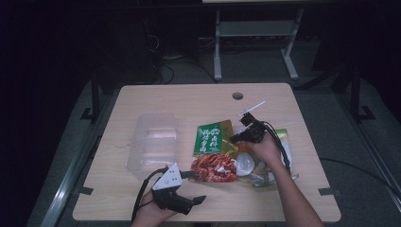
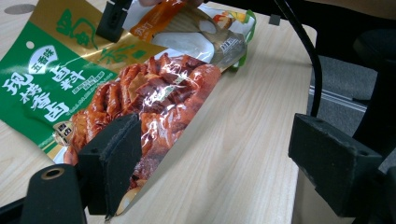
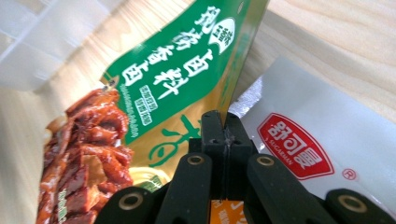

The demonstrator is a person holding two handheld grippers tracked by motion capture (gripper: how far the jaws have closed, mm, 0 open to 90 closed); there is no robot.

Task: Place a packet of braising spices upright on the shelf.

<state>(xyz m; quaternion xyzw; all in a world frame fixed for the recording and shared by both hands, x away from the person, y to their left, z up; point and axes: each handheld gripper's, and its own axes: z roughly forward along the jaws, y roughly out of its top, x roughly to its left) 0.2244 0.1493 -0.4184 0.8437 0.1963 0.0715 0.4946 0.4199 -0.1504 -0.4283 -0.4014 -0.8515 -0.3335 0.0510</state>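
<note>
A green and gold food packet [image 1: 213, 142] with red glazed meat printed on its lower half lies flat on the wooden table [image 1: 189, 99]. My right gripper [image 1: 235, 138] sits at the packet's right edge. In the right gripper view its jaws [image 3: 225, 128] are pressed together, pinching the gold edge of the packet [image 3: 173, 79]. My left gripper [image 1: 196, 187] stands open near the table's front edge. In the left gripper view its wide-apart jaws [image 2: 219, 158] straddle the packet's lower corner [image 2: 154, 107], with the left pad [image 2: 114, 158] over the packet.
A clear plastic container [image 1: 153, 144] stands left of the packet. Other snack packets [image 1: 279, 142] lie under the right hand, one silver-white with a red logo [image 3: 317, 140]. A round cable hole [image 1: 237, 96] sits near the table's far edge.
</note>
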